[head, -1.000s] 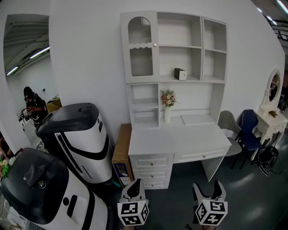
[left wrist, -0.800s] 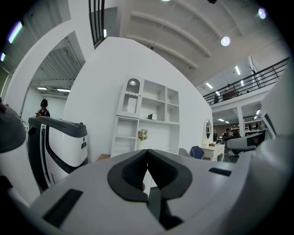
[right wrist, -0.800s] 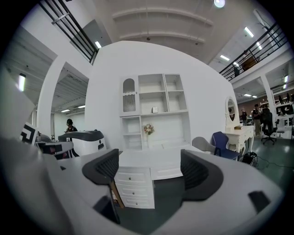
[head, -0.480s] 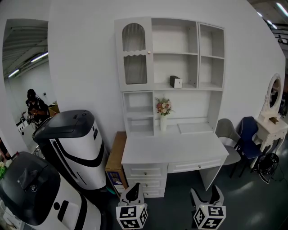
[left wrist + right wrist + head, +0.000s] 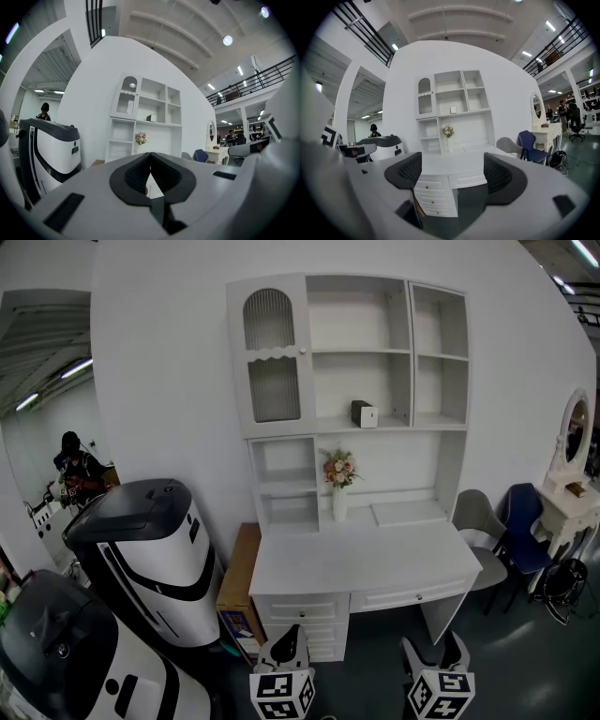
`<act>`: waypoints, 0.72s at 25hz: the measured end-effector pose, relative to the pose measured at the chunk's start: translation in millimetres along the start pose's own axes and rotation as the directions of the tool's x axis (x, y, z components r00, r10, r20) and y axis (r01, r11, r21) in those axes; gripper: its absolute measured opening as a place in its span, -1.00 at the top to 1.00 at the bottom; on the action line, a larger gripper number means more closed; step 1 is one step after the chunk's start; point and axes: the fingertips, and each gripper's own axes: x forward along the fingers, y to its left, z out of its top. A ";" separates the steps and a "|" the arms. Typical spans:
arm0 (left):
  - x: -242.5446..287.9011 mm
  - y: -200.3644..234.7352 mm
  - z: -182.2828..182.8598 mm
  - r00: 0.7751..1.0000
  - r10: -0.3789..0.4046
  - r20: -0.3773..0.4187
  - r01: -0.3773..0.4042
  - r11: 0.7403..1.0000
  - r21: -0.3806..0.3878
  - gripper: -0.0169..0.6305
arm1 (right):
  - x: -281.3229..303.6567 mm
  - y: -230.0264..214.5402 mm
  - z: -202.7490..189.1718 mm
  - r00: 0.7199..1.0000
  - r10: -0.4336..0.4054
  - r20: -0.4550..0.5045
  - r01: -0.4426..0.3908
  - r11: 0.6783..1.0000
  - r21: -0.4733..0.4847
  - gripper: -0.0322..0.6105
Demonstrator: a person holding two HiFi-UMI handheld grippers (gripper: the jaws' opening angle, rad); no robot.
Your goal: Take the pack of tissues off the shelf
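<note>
White desk (image 5: 375, 559) w/ shelf unit (image 5: 281, 442) on top stands far, against the wall. White-black machine (image 5: 141, 549) at left, chairs (image 5: 511, 526) at right. Flower vase (image 5: 338, 488) at desk's far edge. Tissue pack (image 5: 364, 414) sits on the middle shelf, above the vase. Both grippers near, well apart from it: left gripper (image 5: 289, 641) jaws together, empty; right gripper (image 5: 434, 648) jaws apart, empty.
</note>
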 end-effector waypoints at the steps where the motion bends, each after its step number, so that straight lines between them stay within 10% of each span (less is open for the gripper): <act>1: 7.2 1.6 -0.1 1.000 0.000 0.000 0.000 1.000 -0.001 0.89 | 6.8 -1.1 0.9 1.000 -0.001 -0.001 0.001 1.000 0.002 -0.39; 18: 167.2 43.7 25.2 0.999 -0.033 0.012 0.033 0.999 -0.038 0.89 | 154.1 -3.5 56.0 1.000 -0.024 0.005 0.024 1.000 0.000 -0.40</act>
